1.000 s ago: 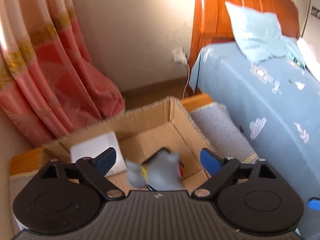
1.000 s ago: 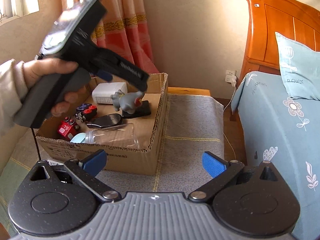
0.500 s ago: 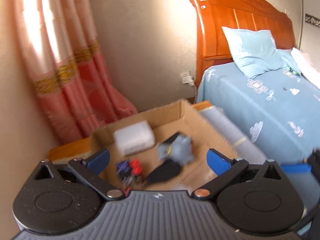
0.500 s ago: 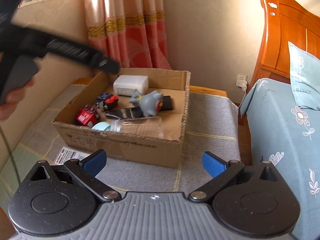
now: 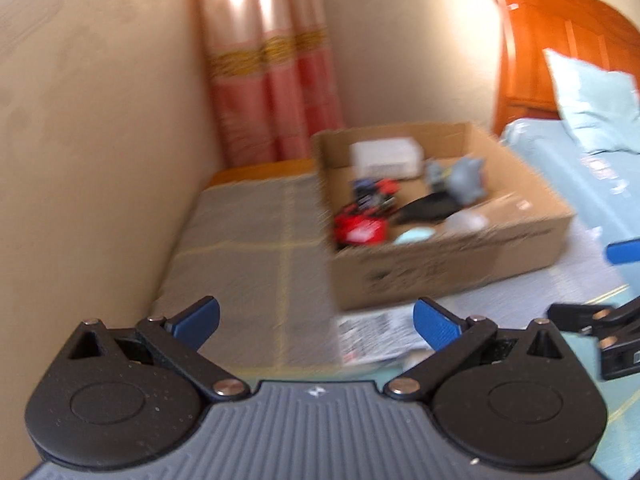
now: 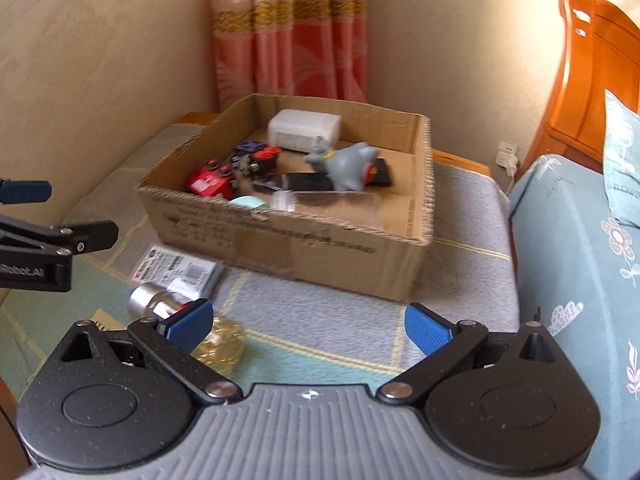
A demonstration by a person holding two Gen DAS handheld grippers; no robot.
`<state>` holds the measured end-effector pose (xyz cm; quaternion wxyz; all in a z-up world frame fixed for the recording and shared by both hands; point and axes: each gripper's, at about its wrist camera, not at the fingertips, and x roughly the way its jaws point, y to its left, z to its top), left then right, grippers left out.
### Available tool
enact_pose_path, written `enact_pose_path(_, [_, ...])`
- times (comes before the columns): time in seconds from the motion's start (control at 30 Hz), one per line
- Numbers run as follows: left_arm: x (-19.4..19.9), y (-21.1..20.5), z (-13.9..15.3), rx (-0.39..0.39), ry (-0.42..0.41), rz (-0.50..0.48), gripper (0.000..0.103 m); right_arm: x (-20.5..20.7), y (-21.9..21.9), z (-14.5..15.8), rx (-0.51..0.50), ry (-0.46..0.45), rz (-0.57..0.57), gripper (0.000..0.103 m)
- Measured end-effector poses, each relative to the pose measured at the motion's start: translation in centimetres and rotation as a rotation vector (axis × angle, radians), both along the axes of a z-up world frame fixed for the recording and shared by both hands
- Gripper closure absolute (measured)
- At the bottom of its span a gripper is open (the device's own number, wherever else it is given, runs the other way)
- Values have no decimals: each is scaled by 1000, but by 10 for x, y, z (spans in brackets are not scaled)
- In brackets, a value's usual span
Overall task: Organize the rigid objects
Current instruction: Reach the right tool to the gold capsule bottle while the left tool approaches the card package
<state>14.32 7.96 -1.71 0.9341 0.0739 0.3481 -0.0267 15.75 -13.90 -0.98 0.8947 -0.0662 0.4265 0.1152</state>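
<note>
A brown cardboard box (image 6: 304,256) sits on a grey mat (image 6: 460,280) with yellow lines, near the mat's far edge by the pink curtain (image 6: 292,40). Inside the box, a white block (image 6: 304,128) lies at the far wall. A grey toy animal (image 6: 344,164) stands in the middle on a flat black thing (image 6: 380,172). A red toy car (image 6: 210,182) and a dark blue and red toy car (image 6: 256,156) lie by the left wall. A clear plastic bottle (image 6: 320,202) lies along the near wall, beside a round pale blue thing (image 6: 248,203). In front of the box, on the mat, lie a printed card pack (image 6: 176,270), a shiny silver can (image 6: 154,300) and a small yellow glass thing (image 6: 224,344). The left gripper (image 5: 316,320) has its blue tongs wide apart with nothing between them, over the mat near the box's near left corner. The right gripper (image 6: 308,326) also has its tongs wide apart and holds nothing. A bed with a blue sheet (image 6: 580,260) stands past the mat's right edge.
</note>
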Motion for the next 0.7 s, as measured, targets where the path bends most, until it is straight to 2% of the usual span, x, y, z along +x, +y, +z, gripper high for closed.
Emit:
enact_pose_path(0.1, [-2, 16, -11, 52, 9, 55, 1, -2, 18, -1, -14, -1, 48, 0])
enact_pose_path(0.3, [-7, 56, -17, 1, 21, 146, 1, 4, 70, -13, -74, 5, 133, 0])
enact_pose_path(0.53, [-14, 70, -24, -54, 34, 141, 1, 15, 118, -38, -130, -3, 134, 0])
enact_pose_path(0.63, [-14, 67, -25, -71, 38, 119, 1, 19, 119, -46, -147, 15, 98, 0])
enact_pose_path(0.7, [-13, 65, -26, -98, 40, 99, 1, 21, 110, -46, -117, 39, 68, 0])
